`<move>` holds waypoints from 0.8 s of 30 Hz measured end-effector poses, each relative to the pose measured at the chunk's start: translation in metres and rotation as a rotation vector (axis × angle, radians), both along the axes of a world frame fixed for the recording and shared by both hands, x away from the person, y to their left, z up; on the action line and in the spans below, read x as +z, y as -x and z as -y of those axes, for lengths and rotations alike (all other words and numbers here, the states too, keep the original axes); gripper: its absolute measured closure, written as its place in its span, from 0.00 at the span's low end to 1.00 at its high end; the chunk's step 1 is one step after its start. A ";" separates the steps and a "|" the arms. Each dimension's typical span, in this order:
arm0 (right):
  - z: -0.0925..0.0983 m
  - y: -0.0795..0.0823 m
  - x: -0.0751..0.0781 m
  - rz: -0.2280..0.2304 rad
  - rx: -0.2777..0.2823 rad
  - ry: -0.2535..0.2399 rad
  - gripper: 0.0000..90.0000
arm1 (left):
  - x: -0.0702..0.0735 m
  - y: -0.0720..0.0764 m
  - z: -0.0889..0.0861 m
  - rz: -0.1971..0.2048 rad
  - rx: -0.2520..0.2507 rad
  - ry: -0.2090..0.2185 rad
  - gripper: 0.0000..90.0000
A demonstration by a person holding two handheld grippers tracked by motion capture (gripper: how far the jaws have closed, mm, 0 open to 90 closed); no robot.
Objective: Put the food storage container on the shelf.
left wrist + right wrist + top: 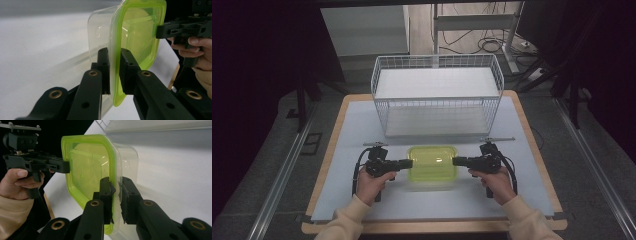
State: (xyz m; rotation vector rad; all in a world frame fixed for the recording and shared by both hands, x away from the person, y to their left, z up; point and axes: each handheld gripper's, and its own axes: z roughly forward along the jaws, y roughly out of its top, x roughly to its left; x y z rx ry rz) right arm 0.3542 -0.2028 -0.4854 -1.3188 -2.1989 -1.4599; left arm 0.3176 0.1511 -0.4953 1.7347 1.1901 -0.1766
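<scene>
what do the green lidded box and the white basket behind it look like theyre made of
Clear rectangular container: looks like glossy see-through plastic, since the table shows through its walls. Its lime-green lid: translucent plastic, perhaps slightly flexible, with a shiny moulded rim. White wire basket: thin metal wire in an open grid, apparently with a smooth white coating; the coating type cannot be told.

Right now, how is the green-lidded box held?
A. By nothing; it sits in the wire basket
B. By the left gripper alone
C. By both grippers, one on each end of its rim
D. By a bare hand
C: the left gripper and the right gripper each clamp one end of the box, their jaws shut on its lid rim.
</scene>
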 end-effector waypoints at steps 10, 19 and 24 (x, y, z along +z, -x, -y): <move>0.000 0.003 0.007 0.030 0.004 -0.006 0.90 | 0.008 0.003 -0.001 0.031 0.001 -0.004 0.89; 0.000 0.004 0.013 0.054 0.004 -0.016 0.90 | 0.018 0.004 -0.002 0.059 0.004 -0.004 0.89; -0.001 0.004 0.017 0.071 0.004 -0.013 0.90 | 0.021 0.004 -0.002 0.067 0.009 0.002 0.89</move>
